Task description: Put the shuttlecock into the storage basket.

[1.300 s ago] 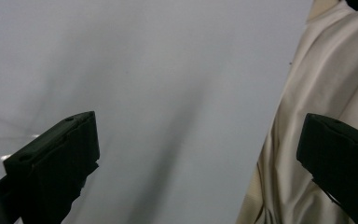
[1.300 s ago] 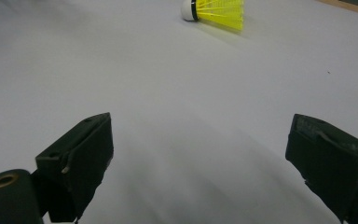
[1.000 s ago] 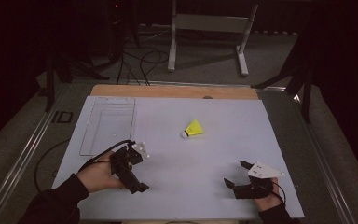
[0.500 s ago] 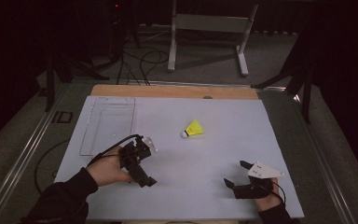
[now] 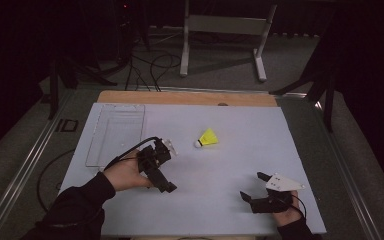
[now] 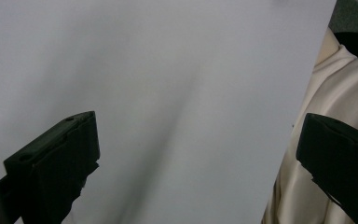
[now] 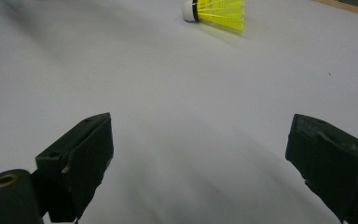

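Observation:
A yellow shuttlecock (image 5: pixel 208 138) with a white cork lies on its side near the middle of the white table sheet (image 5: pixel 240 130). In the right gripper view the shuttlecock (image 7: pixel 219 9) is far ahead, at the top edge. My left gripper (image 5: pixel 160 172) is held above the sheet, left of and nearer than the shuttlecock. In its own view my left gripper (image 6: pixel 200 128) has its jaws wide apart over bare sheet. My right gripper (image 5: pixel 254 186) rests low near the front right edge. Seen from its own camera, my right gripper (image 7: pixel 200 126) is open and holds nothing.
A clear flat tray (image 5: pixel 115 135) lies at the table's back left. A wooden strip (image 5: pixel 185 97) runs along the far edge. Cream cloth (image 6: pixel 340 88) hangs past the sheet's edge in the left gripper view. A white stand (image 5: pixel 225 25) is on the floor behind.
My left gripper has moved forward and to the right, closer to the shuttlecock, turning as it went. The right gripper and the shuttlecock have stayed put.

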`<state>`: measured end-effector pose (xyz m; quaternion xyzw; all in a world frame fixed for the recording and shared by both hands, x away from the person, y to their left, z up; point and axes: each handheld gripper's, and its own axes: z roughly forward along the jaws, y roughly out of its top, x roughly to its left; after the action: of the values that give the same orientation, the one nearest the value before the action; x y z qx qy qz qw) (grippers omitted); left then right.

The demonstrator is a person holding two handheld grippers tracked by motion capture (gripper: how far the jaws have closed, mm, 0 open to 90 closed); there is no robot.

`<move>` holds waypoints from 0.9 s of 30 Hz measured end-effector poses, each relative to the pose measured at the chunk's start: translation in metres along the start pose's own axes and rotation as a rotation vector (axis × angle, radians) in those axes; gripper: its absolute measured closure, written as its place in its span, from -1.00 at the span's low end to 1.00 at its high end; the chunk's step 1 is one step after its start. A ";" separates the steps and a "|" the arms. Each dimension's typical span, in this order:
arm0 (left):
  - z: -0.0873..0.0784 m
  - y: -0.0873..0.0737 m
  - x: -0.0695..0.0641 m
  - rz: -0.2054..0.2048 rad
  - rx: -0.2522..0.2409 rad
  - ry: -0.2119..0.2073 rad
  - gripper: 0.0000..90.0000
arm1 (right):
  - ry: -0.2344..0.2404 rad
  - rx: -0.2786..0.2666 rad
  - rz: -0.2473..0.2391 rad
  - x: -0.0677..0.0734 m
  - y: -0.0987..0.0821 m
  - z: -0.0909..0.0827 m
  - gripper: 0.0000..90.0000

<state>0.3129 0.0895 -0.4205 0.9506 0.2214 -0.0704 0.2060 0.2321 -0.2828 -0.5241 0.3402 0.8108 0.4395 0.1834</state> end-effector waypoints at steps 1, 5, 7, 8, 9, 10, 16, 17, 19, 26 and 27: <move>0.000 0.000 0.000 0.000 0.000 0.000 -0.99 | 0.000 0.000 0.000 0.000 0.000 0.000 -0.83; 0.002 0.010 0.004 -0.002 -0.007 0.006 -0.99 | 0.001 -0.001 0.000 0.000 0.000 0.000 -0.83; 0.002 0.011 0.004 0.000 -0.005 0.004 -0.99 | 0.001 -0.001 0.000 0.000 0.000 0.000 -0.83; 0.002 0.013 0.005 0.000 -0.009 0.011 -0.99 | 0.001 -0.001 -0.004 0.000 0.000 0.000 -0.83; 0.002 0.015 0.005 0.003 -0.011 0.007 -0.99 | 0.001 -0.001 -0.004 0.000 0.000 0.000 -0.83; 0.002 0.018 0.006 0.002 -0.023 0.010 -0.99 | 0.003 -0.002 0.000 0.001 0.000 0.000 -0.83; 0.000 0.026 0.009 0.004 -0.044 0.014 -0.99 | 0.003 -0.002 -0.003 0.001 0.000 0.000 -0.83; 0.000 0.027 0.010 0.005 -0.042 0.008 -0.99 | 0.004 -0.003 -0.002 0.001 0.000 0.000 -0.83; -0.001 0.031 0.012 0.000 -0.056 0.006 -0.99 | 0.002 -0.003 -0.004 0.001 0.000 0.000 -0.83; -0.002 0.042 0.016 0.000 -0.074 0.008 -0.99 | 0.004 -0.003 -0.005 0.001 0.000 0.000 -0.83; -0.002 0.044 0.016 0.001 -0.078 0.004 -0.99 | 0.006 -0.003 -0.003 0.001 0.000 0.000 -0.83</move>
<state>0.3474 0.0608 -0.4066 0.9421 0.2240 -0.0596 0.2422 0.2320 -0.2820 -0.5240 0.3373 0.8113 0.4414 0.1820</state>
